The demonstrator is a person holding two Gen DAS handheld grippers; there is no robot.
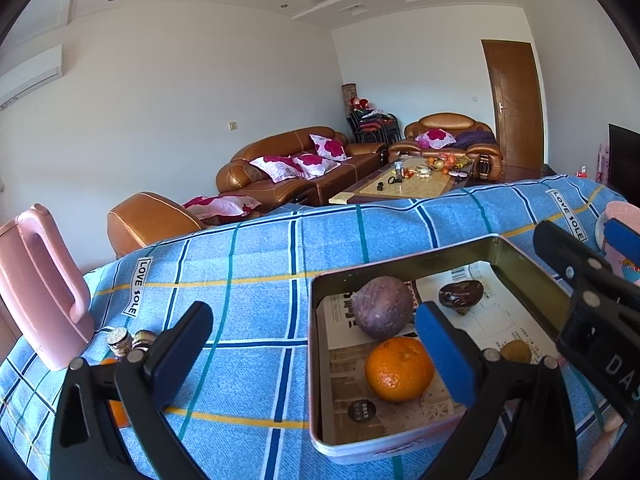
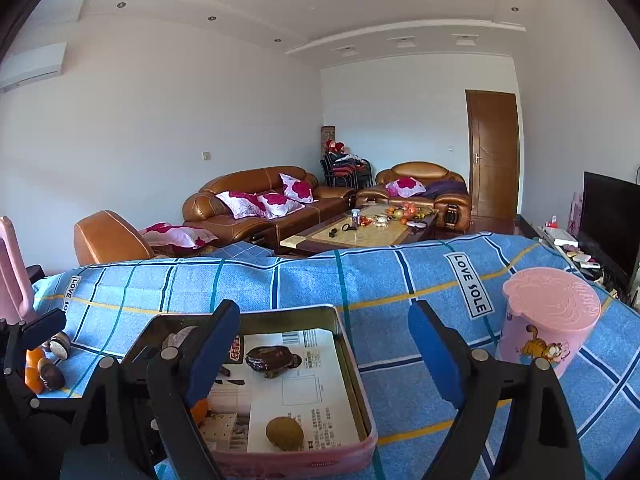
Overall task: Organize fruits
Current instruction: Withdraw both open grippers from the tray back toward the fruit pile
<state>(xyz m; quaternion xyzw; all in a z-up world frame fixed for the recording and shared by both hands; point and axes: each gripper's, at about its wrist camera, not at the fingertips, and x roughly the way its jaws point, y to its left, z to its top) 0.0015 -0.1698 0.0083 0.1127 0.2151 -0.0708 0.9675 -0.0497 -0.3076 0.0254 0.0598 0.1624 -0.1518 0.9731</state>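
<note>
left gripper (image 1: pixel 316 344): fingers wide apart, empty | right gripper (image 2: pixel 324 344): fingers wide, empty | tin (image 2: pixel 352 364) on table holds orange (image 1: pixel 399 370), kiwi (image 2: pixel 285 433) | risk: round fruits roll if fingers bump tin

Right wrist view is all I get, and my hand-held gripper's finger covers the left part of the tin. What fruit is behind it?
Observer: A round purple fruit lies in the tin, on its left side.
Operator: Anything beside it?
Observer: A whole orange sits close in front of it, nearer the camera.
Operator: Is the other one carrying anything?
Observer: No, the left hand-held gripper is open and holds nothing.
</note>
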